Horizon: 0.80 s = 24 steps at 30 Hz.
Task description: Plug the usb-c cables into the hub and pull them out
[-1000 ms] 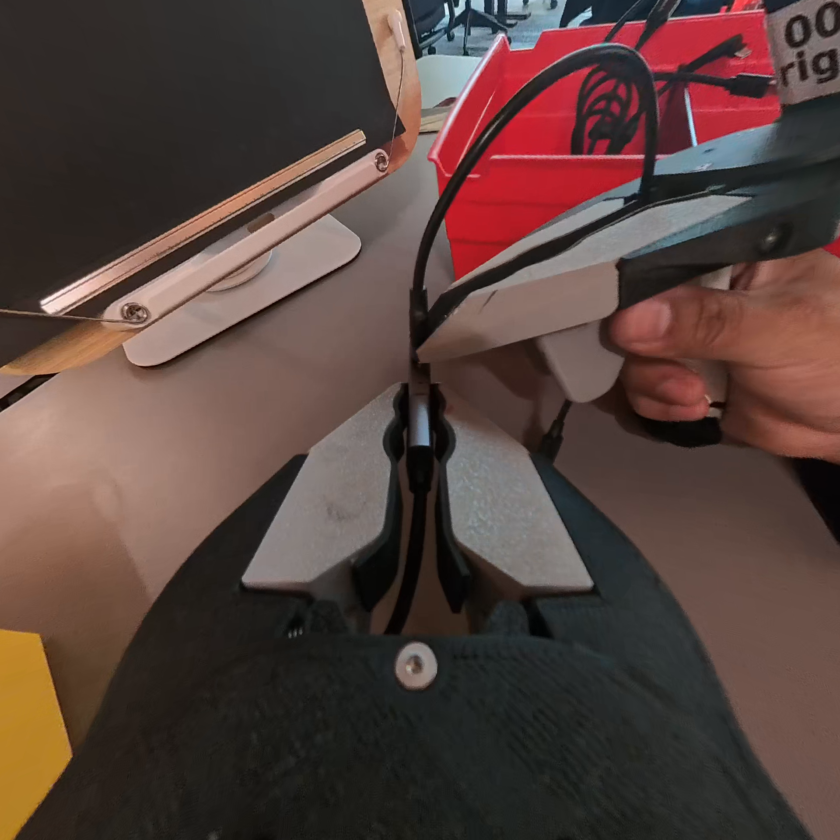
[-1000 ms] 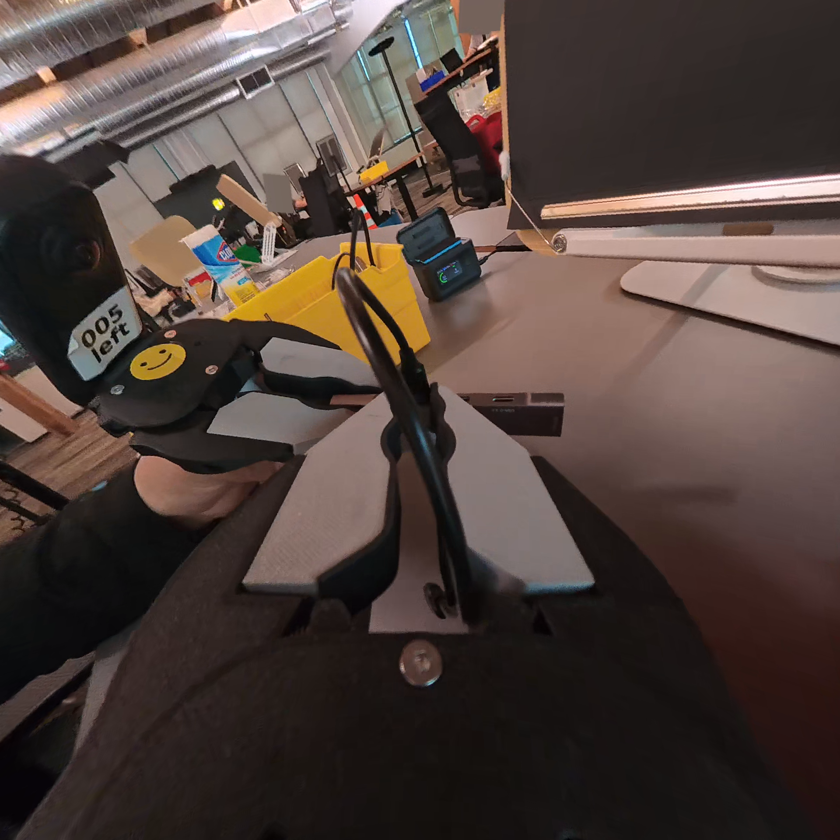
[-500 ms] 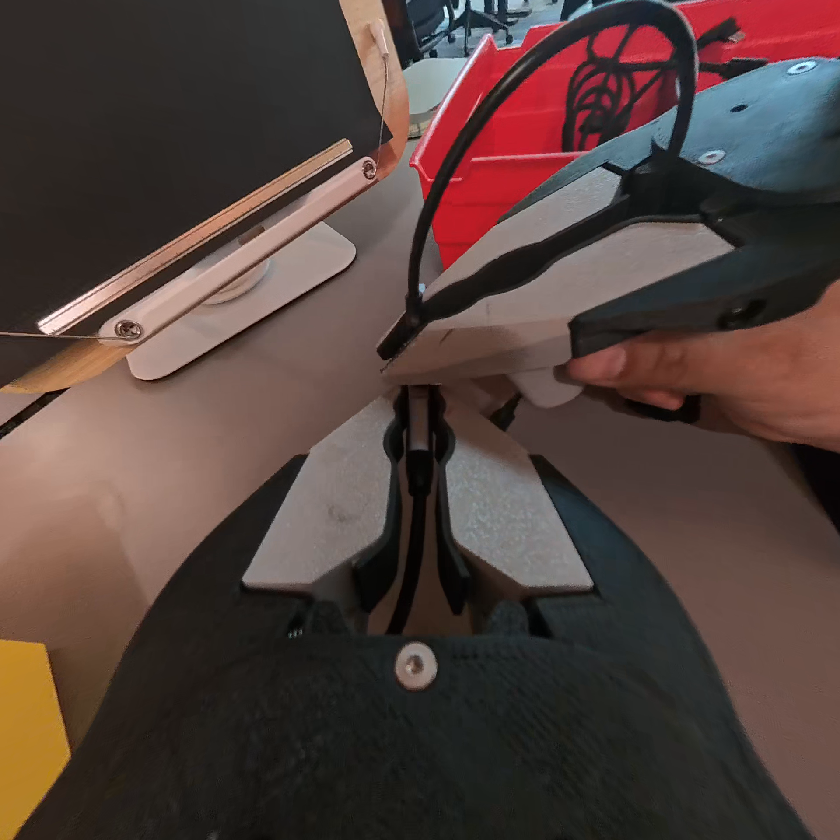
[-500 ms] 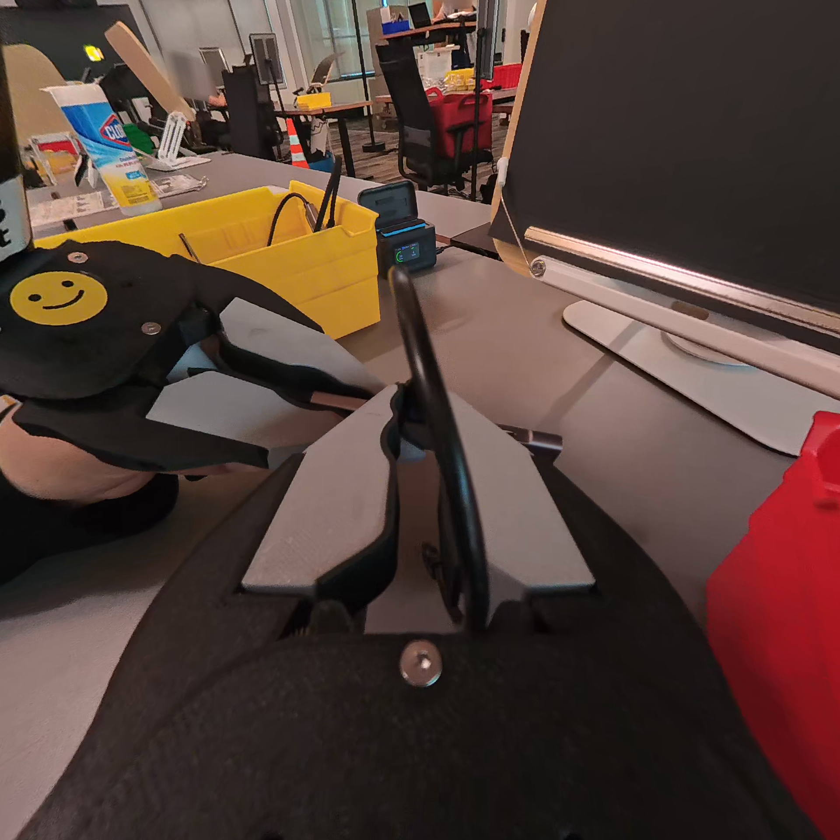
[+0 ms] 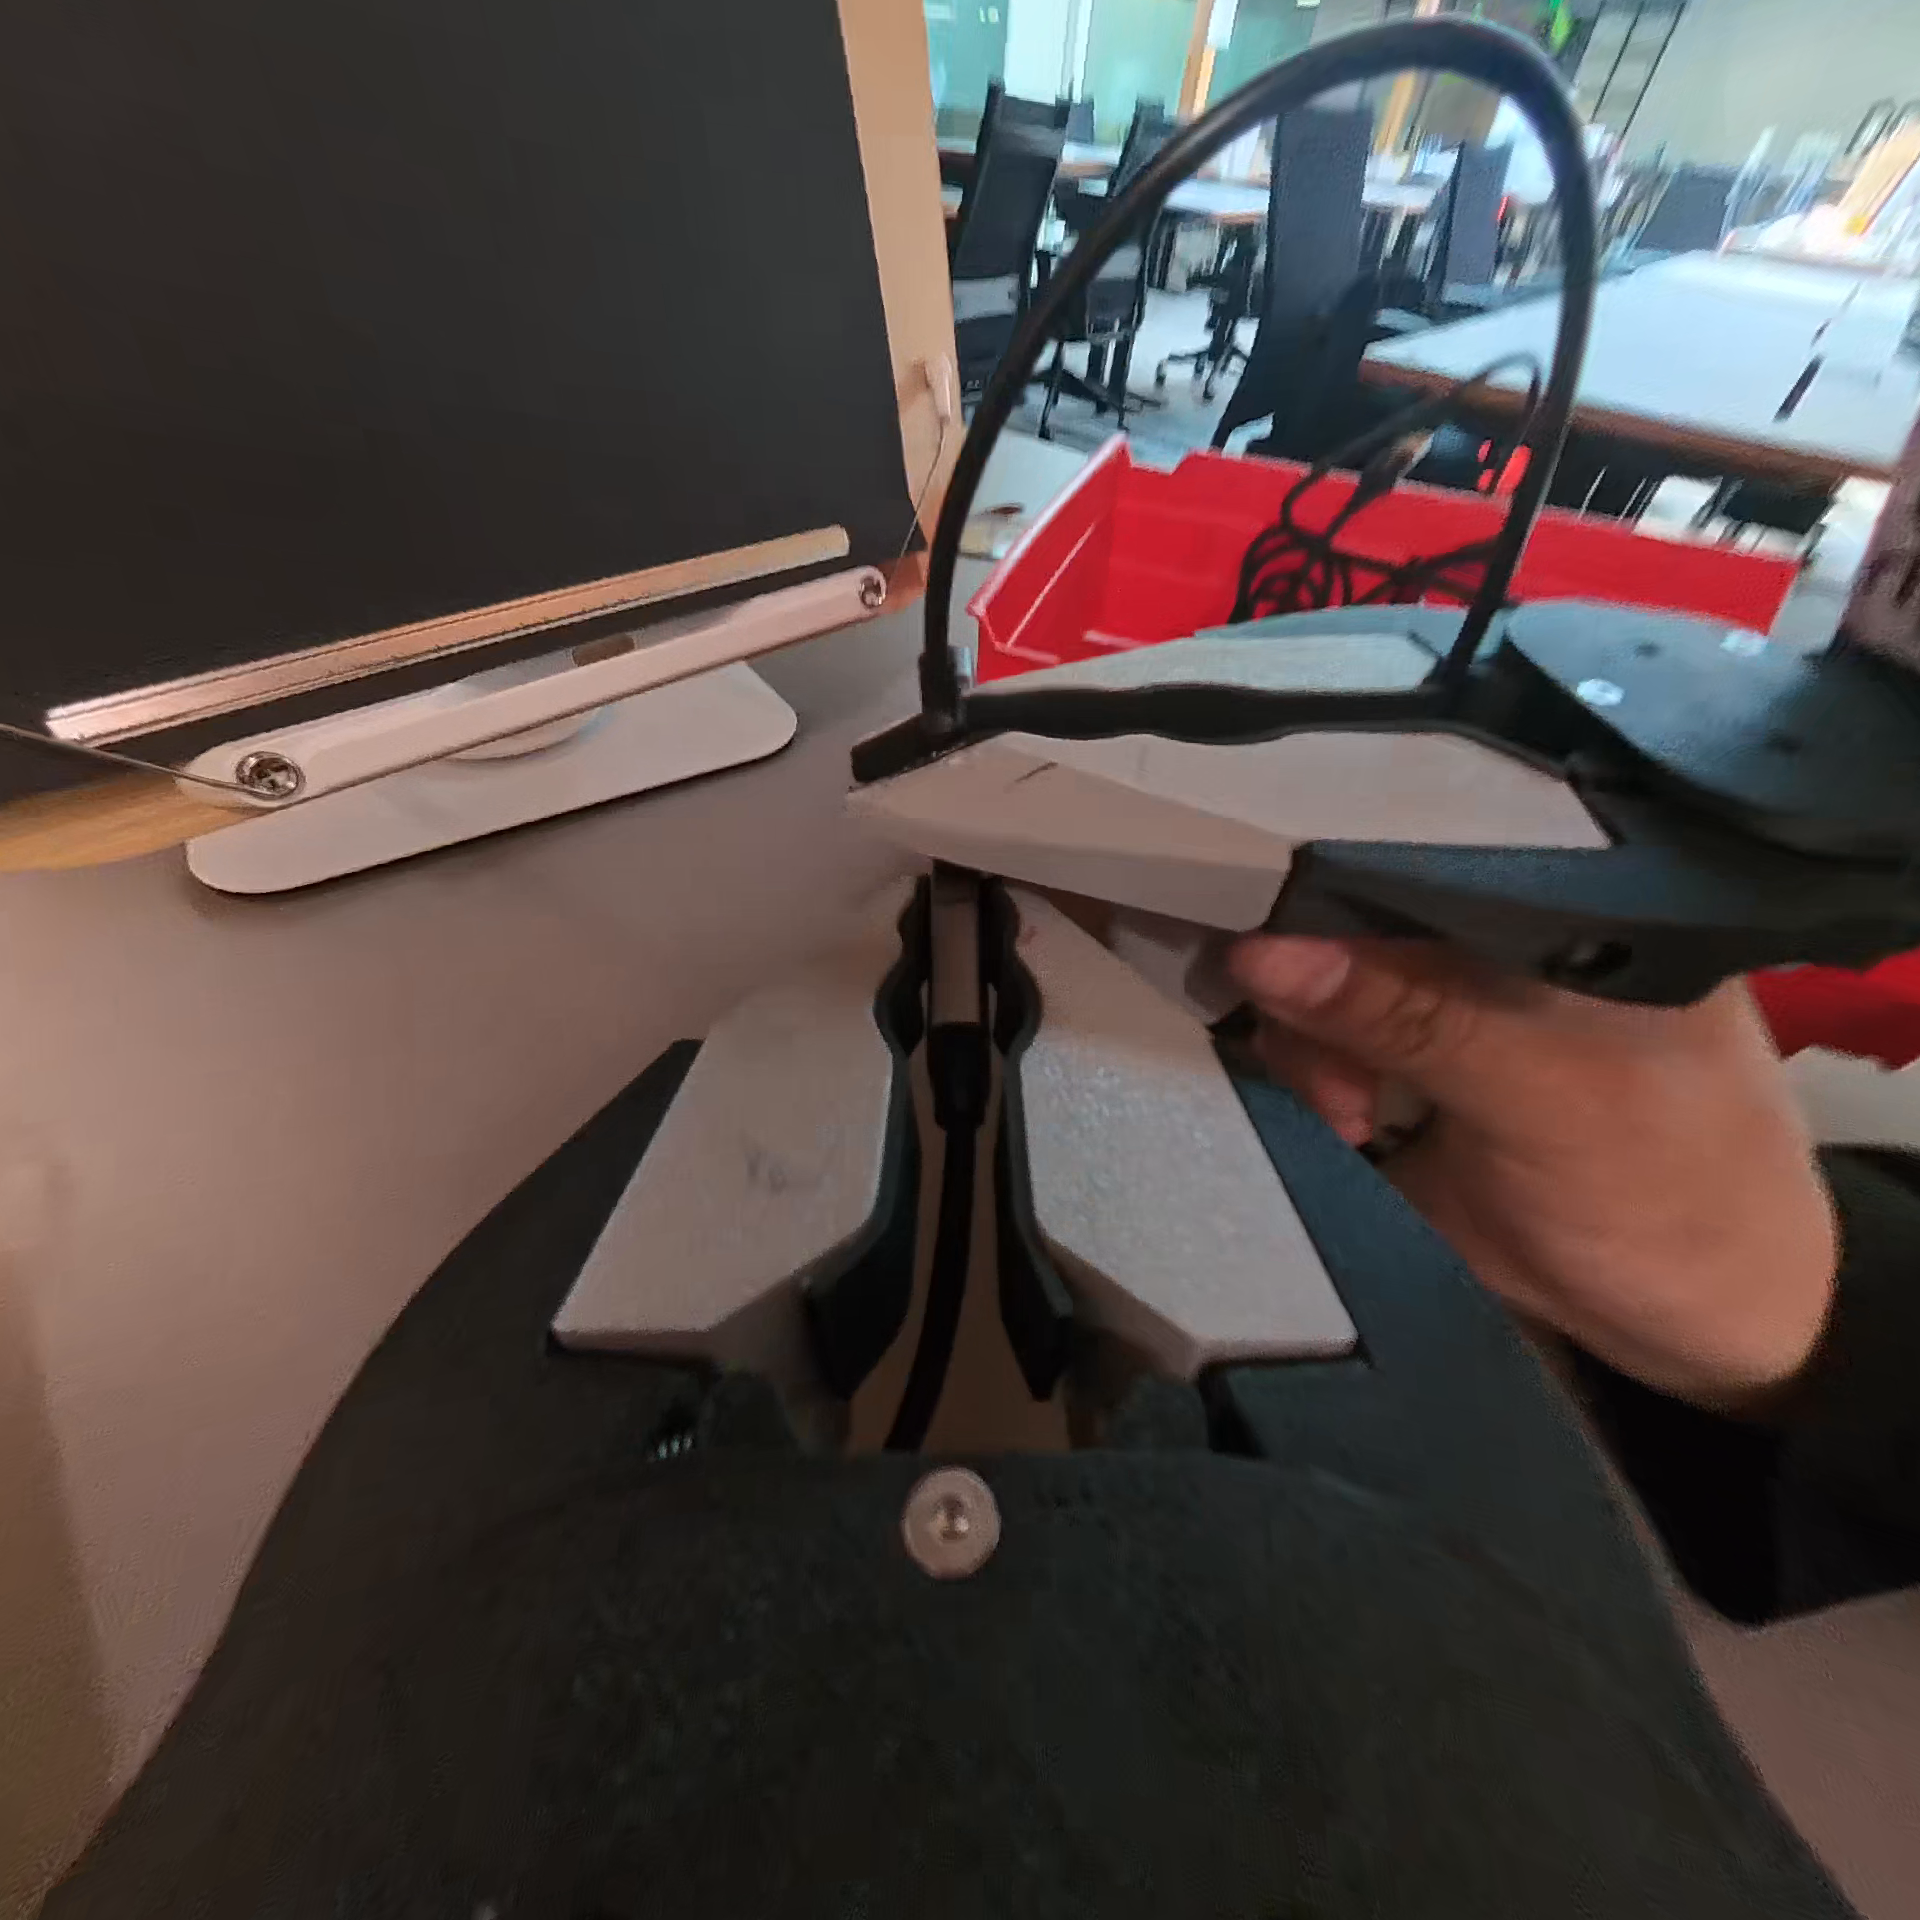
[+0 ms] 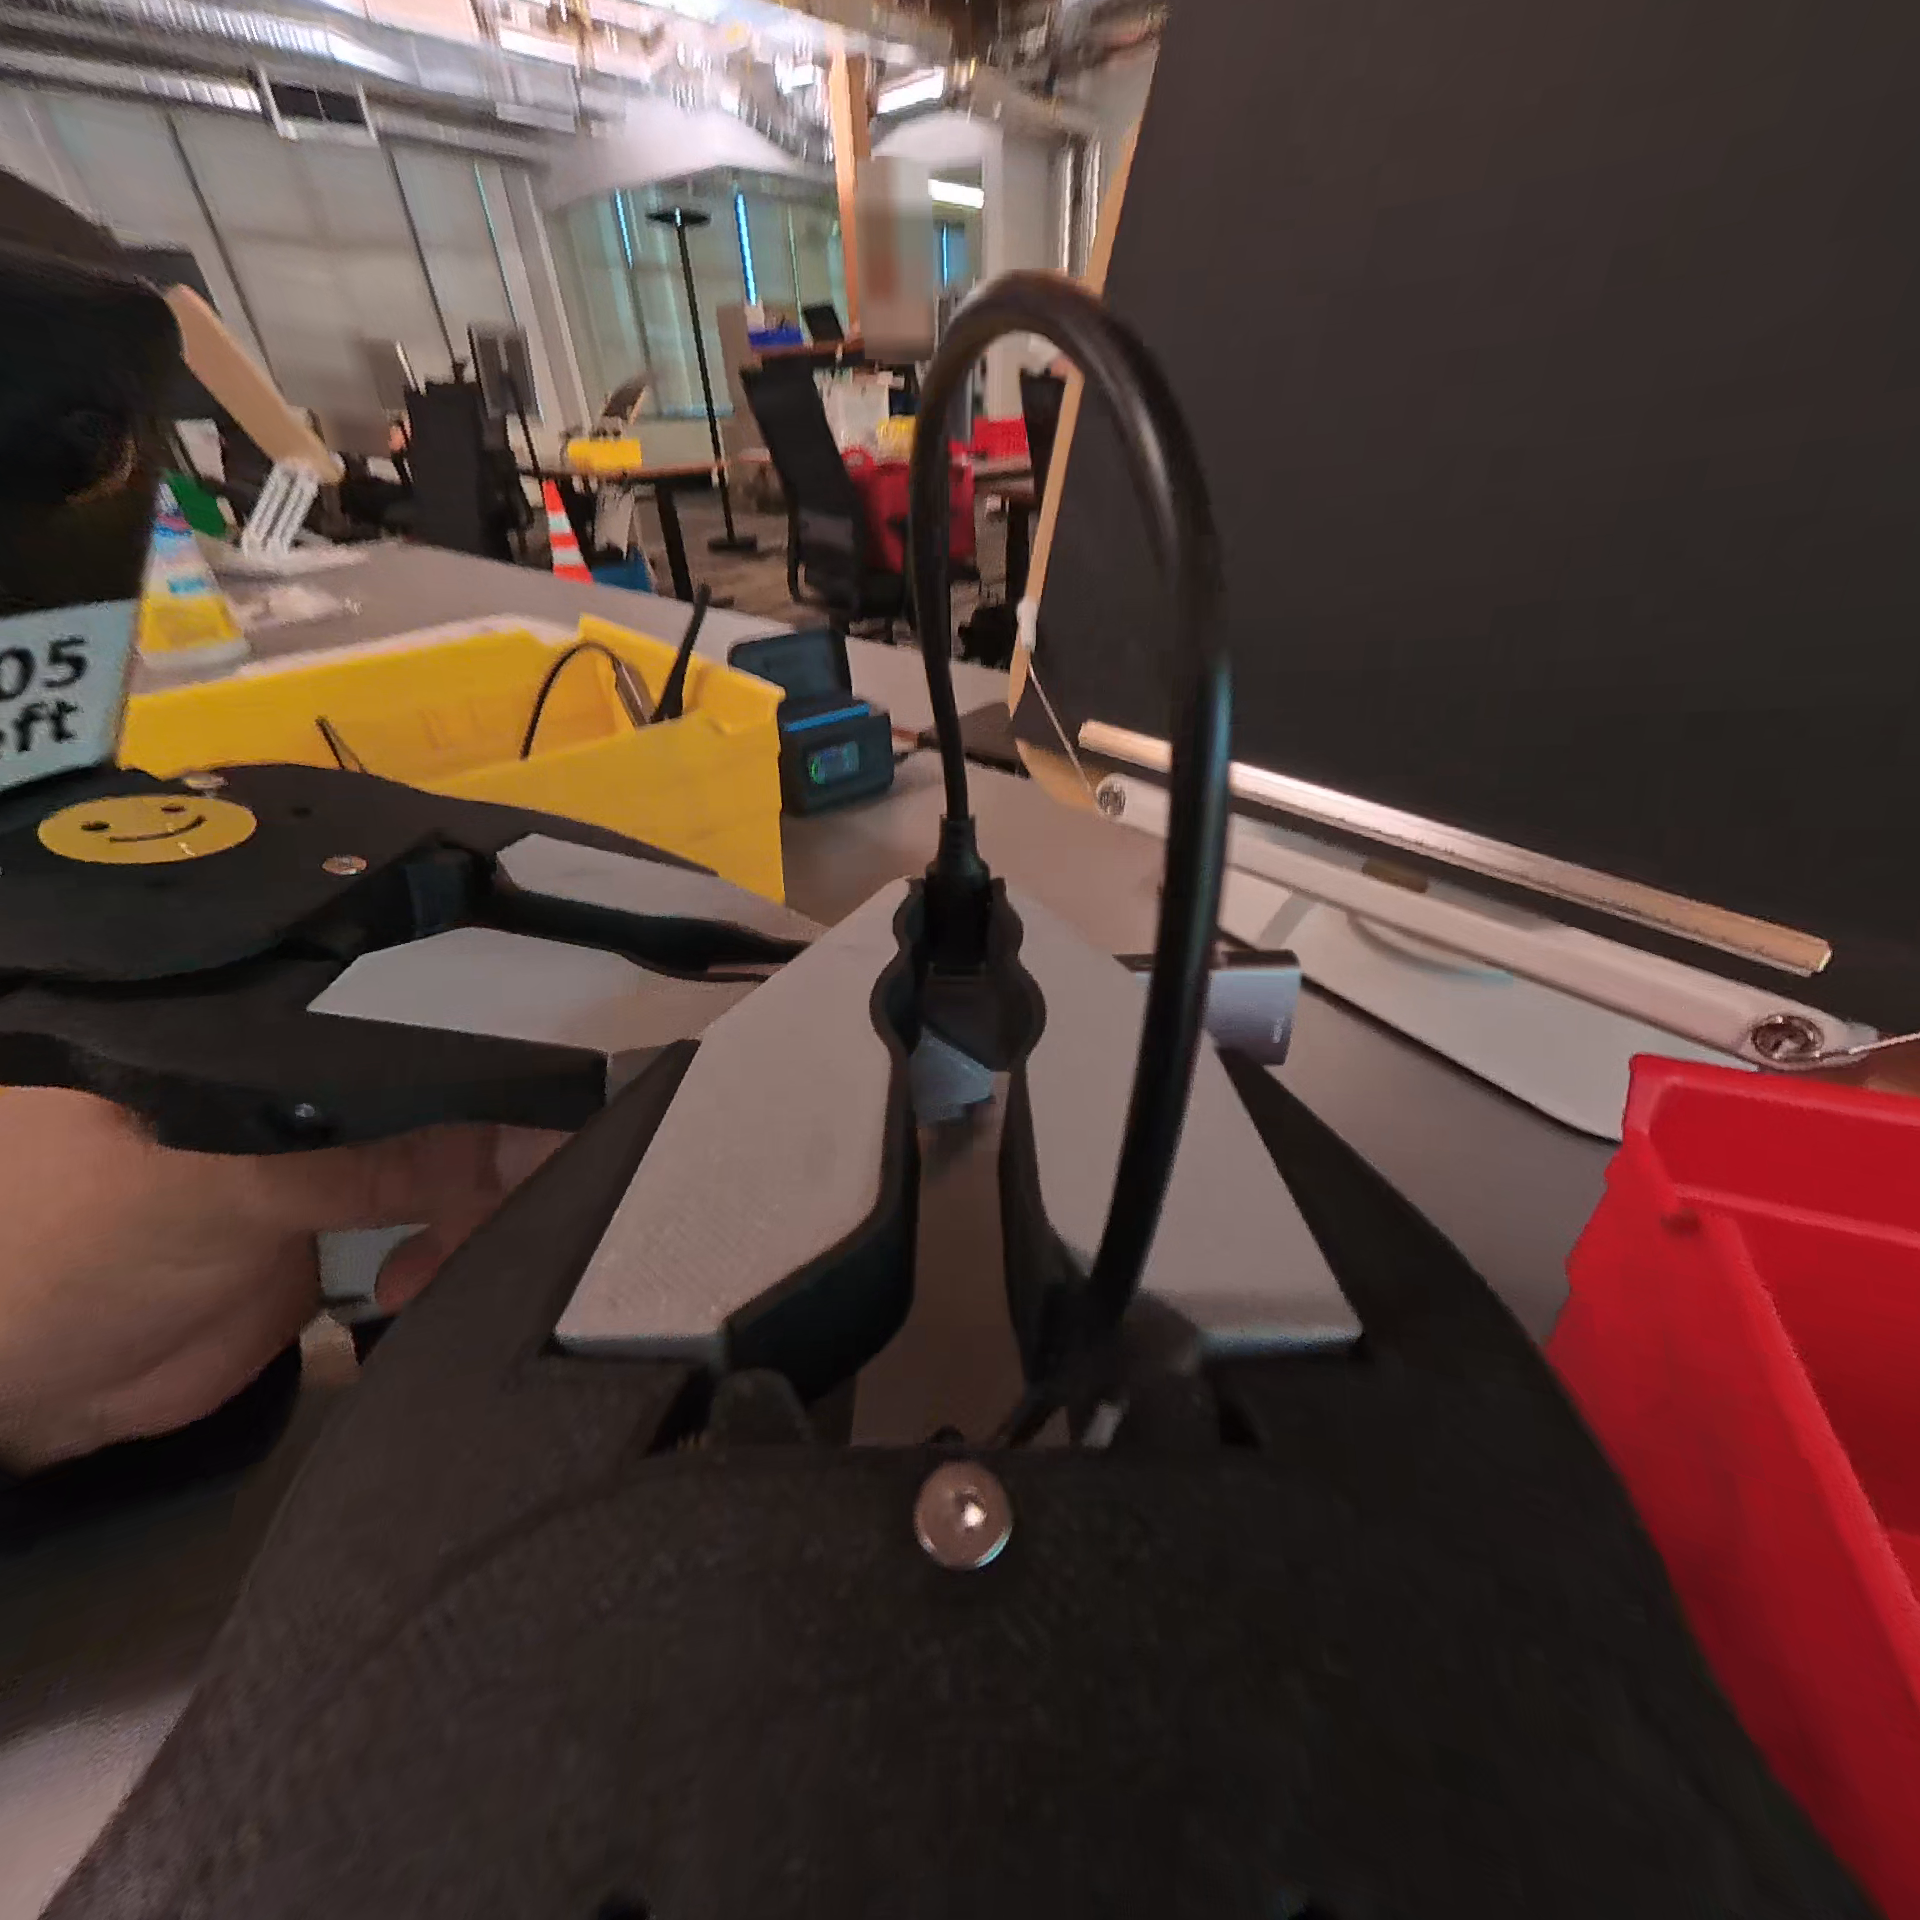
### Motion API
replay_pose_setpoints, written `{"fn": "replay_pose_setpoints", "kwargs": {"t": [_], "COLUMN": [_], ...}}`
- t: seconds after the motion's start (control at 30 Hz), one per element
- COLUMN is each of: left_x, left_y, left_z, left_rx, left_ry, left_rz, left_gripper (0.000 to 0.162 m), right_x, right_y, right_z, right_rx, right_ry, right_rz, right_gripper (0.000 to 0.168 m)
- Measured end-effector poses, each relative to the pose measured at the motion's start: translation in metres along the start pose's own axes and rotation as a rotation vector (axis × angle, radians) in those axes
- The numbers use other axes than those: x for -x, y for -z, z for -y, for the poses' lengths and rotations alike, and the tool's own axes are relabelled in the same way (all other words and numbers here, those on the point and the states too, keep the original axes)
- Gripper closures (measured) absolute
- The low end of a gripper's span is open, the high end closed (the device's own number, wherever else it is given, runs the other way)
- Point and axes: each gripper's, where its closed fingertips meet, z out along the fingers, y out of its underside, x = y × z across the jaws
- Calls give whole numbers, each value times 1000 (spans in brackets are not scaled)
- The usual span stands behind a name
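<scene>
1. Grey worktop [image 5: 312, 1039] carrying a monitor stand, a red bin [image 5: 1143, 561] of spare cables and a yellow bin [image 6: 582, 748]
2. Left tool [image 5: 953, 935] nearly closed, pinching the silver hub [image 5: 951, 951] edge-on, raised off the worktop
3. Right tool [image 6: 956, 925] clamped on the black usb-c cable [image 6: 1184, 727] at its plug, cord looping overhead
4. Plug apparently clear of the hub, tip hidden; step likely just unplugged or lining up
5. Next: align plug squarely with a port, push straight
</scene>
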Motion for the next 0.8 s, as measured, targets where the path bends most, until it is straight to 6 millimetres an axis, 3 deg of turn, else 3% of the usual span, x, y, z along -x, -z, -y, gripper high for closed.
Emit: {"fn": "replay_pose_setpoints", "kwargs": {"t": [0.1,0.27,0.43,0.57,0.73,0.8], "left_x": [3,14,22,29,32,29], "left_y": [6,12,16,17,16,15], "left_z": [8,3,-2,-5,-8,-9], "left_rx": [-49,-17,21,58,99,103], "left_ry": [105,60,-4,-152,-346,-345], "left_rz": [-45,-15,15,117,222,206], "left_gripper": [155,155,155,155,156,155], "right_x": [5,10,17,18,16,15], "right_y": [-5,-15,-19,-21,-20,-17], "right_z": [7,3,-4,-11,-15,-14], "right_rx": [-53,-43,64,120,123,132], "right_ry": [-65,-188,-109,-70,-149,-176], "right_rz": [37,138,205,189,215,219], "right_gripper": [161,161,160,160,160,160]}}
